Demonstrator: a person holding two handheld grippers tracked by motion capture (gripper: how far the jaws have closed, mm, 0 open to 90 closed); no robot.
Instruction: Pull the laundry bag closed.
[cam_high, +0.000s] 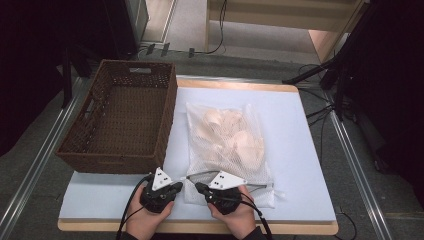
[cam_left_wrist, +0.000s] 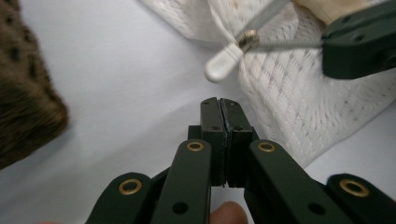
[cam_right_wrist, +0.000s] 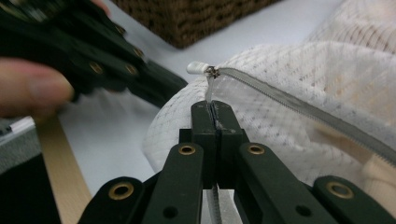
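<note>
Mesh laundry bag lies on the desk, right tongs pinching its zipper tape taut near the pull, left tongs clenched empty.

no readable text, labels or signs

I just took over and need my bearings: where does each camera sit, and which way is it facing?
High view: above the person's side of the table, looking forward and down on basket and mesh bag; both hands enter at the bottom.
Left gripper view: rides the left gripper, jaws shut on nothing, facing the zipper pull.
Right gripper view: rides the right gripper, shut on the zipper tape.
Shared: bag, zipper pull.
</note>
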